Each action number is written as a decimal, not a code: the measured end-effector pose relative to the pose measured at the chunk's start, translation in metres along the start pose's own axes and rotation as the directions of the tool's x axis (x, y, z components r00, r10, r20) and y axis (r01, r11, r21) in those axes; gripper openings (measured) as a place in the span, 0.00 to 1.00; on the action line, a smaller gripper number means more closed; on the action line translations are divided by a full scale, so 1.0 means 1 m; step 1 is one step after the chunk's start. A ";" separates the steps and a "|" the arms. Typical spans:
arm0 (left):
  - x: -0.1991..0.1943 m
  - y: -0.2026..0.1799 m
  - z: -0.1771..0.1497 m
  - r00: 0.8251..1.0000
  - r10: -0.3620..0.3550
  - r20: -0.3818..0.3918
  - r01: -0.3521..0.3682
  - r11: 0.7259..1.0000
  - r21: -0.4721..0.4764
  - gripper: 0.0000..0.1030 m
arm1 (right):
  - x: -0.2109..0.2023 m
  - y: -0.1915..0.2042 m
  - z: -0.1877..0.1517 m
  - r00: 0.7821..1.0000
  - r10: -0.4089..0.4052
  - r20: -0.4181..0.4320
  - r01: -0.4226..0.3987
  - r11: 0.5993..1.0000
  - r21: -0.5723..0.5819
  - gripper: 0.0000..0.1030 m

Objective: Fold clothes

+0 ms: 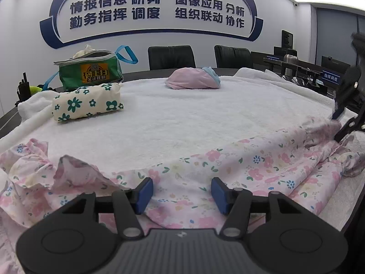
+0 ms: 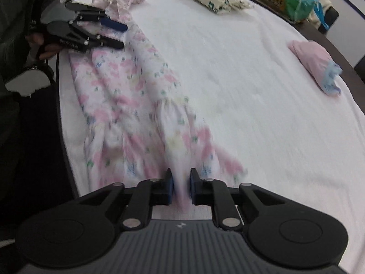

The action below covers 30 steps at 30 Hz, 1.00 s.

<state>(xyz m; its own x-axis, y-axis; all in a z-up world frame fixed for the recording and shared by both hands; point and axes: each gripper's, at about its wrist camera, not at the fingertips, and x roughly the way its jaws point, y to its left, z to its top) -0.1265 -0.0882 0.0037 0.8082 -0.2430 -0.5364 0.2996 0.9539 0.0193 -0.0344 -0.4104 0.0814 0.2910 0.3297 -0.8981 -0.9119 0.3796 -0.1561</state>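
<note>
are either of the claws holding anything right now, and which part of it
The right claw pinches a bunched end of the pink floral garment. The left claw is open over its other end, holding nothing.

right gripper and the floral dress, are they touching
Touching. The right wrist view shows the right gripper with both blue pads pinching a bunched fold of the floral dress.

dress (image 1: 251,162) on towel (image 1: 182,118) | folded bundle (image 1: 87,104) before bag (image 1: 89,72)
</note>
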 end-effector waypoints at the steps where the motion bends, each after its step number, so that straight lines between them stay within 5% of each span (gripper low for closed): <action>1: 0.000 0.000 0.000 1.000 0.000 0.000 0.000 1.000 -0.001 0.54 | -0.009 0.003 0.001 0.999 -0.022 0.034 0.023 0.999 -0.029 0.47; 2: 0.000 0.000 0.000 1.000 0.001 0.000 -0.001 1.000 -0.004 0.54 | -0.018 0.006 0.003 0.997 -0.043 0.069 0.047 0.997 -0.057 0.75; 3: 0.000 0.000 0.000 1.000 0.002 0.001 -0.002 1.000 -0.005 0.54 | -0.027 0.009 0.004 0.993 -0.064 0.104 0.072 0.994 -0.084 0.80; 7: 0.000 0.000 0.000 1.000 0.004 0.001 -0.004 1.000 -0.005 0.54 | -0.039 0.024 0.021 0.983 -0.012 0.183 0.046 0.982 -0.186 0.80; 12: 0.000 0.000 0.000 1.000 0.003 0.001 -0.003 1.000 -0.003 0.54 | 0.008 0.034 0.031 0.996 0.088 0.026 -0.078 0.957 -0.280 0.80; 15: 0.001 0.000 0.000 1.000 0.001 0.000 -0.001 1.000 -0.003 0.54 | 0.028 0.030 0.027 0.994 0.102 -0.047 -0.111 0.956 -0.273 0.62; 17: 0.001 0.000 0.000 1.000 0.001 0.000 -0.001 1.000 -0.003 0.54 | 0.028 0.016 0.025 0.988 0.145 -0.047 -0.151 0.967 -0.203 0.23; 20: 0.001 0.000 0.000 1.000 0.002 0.000 -0.002 1.000 -0.003 0.54 | 0.023 0.010 0.019 0.988 0.141 -0.069 -0.151 0.974 -0.169 0.08; 22: 0.001 0.000 0.000 1.000 0.002 0.000 -0.002 1.000 -0.003 0.54 | 0.019 0.014 0.017 0.991 0.099 -0.089 -0.114 0.977 -0.181 0.08; 24: 0.001 0.000 0.000 1.000 0.003 0.000 -0.003 1.000 -0.002 0.54 | 0.013 0.016 0.016 0.994 0.048 -0.097 -0.064 0.983 -0.174 0.14; 25: 0.001 0.000 0.000 1.000 0.003 0.000 -0.003 1.000 -0.002 0.54 | 0.007 0.016 0.017 0.996 0.028 -0.089 -0.043 0.985 -0.166 0.30; 26: 0.001 0.000 0.000 1.000 0.003 0.000 -0.003 1.000 -0.002 0.54 | 0.000 0.017 0.017 0.997 0.016 -0.073 -0.028 0.986 -0.164 0.57; 28: 0.001 0.000 0.000 1.000 0.004 0.000 -0.004 1.000 -0.002 0.54 | -0.011 0.026 0.020 0.999 0.029 -0.028 -0.034 0.980 -0.198 0.97; 30: 0.001 0.000 0.000 1.000 0.004 0.000 -0.004 1.000 -0.002 0.54 | -0.022 0.035 0.025 0.999 0.048 0.017 -0.043 0.970 -0.239 0.99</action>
<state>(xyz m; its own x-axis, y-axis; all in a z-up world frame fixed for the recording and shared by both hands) -0.1257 -0.0889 0.0034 0.8094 -0.2387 -0.5365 0.2950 0.9553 0.0200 -0.0657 -0.3832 0.1059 0.2517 0.3625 -0.8974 -0.9662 0.1476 -0.2114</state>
